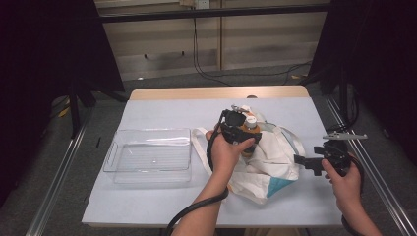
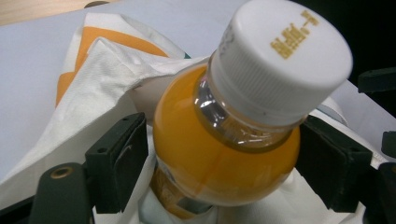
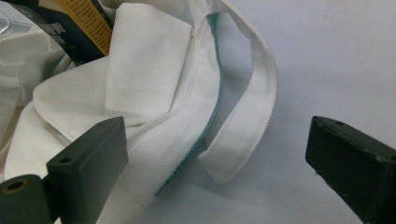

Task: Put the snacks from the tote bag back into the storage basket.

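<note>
An orange drink bottle (image 2: pixel 219 154) with a white ribbed cap (image 2: pixel 280 58) stands in the mouth of a white cloth bag (image 1: pixel 268 162) near the middle of the tabletop (image 1: pixel 162 110). In the left gripper view its long axis leans up and to the right, cap end uppermost and nearest the camera, while its lower part sinks into the folds of the bag. In the high view the bottle (image 1: pixel 250 129) reads as roughly upright, cap on top, at the far end of the bag.

The left gripper (image 2: pixel 219 161) straddles the bottle at its rounded shoulder just under the neck. The right jaw lies against the orange body; the left jaw stands just beside it with bag cloth bunched in the narrow gap, so the pads are not yet clamped on both sides and the gripper counts as released. The left hand (image 1: pixel 227 152) holds it above the bag.

The right gripper (image 3: pixel 217 154) has its jaws spread wide and grasps nothing; between them lie the bag's teal-edged hem and a loop of white handle strap (image 3: pixel 247 116) flat on the tabletop. In the high view it (image 1: pixel 304 162) sits just beside the bag's right edge, held by the right hand (image 1: pixel 346 184).

A clear plastic tray (image 1: pixel 114 162) lies on the tabletop to the left, well apart from the bag.
</note>
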`<state>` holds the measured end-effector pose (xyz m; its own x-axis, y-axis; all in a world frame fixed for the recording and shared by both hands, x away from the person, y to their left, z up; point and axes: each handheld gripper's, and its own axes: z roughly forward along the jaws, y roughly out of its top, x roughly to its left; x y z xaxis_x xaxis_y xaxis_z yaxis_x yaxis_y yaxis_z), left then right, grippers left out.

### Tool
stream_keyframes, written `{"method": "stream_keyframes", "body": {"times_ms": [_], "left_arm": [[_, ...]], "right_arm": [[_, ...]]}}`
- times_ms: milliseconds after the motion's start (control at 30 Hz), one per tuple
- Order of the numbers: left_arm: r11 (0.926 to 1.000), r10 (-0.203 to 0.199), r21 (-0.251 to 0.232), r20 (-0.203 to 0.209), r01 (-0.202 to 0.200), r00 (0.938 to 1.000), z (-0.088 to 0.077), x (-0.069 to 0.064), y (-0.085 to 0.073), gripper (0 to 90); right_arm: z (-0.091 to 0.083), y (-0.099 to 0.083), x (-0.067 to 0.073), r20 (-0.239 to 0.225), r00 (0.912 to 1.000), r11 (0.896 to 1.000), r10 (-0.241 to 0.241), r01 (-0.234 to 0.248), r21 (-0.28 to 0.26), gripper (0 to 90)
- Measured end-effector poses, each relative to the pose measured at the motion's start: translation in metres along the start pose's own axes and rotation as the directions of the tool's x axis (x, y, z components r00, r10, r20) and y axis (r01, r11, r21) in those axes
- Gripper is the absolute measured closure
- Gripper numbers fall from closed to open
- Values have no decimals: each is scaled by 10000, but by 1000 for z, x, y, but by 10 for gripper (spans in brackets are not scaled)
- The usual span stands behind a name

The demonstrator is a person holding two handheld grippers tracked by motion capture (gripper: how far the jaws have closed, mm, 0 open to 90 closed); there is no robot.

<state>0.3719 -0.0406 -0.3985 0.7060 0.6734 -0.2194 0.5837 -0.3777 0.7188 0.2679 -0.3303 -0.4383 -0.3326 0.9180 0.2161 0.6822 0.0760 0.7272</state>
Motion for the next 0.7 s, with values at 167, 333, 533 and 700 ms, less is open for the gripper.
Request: {"method": "stream_keyframes", "body": {"times_ms": [167,333,533,700], "left_arm": [[10000,-55,-21,27,55,10000,3,-1,2,245],[10000,-67,4,-82,67,9999,4,-3,4,278],[9998,-69,173,-111,71,9999,4,-3,4,283],[9993,-71,377,-284,82,9996,3,-5,7,289]], "right_arm": [[-1,1,-1,-71,10000,10000,-2,2,-48,50],[-2,2,-1,-85,10000,10000,-20,20,-27,50],[-2,2,-1,-109,9999,10000,-37,36,-60,50],[-2,2,0,-95,9999,10000,-43,42,-74,50]]}}
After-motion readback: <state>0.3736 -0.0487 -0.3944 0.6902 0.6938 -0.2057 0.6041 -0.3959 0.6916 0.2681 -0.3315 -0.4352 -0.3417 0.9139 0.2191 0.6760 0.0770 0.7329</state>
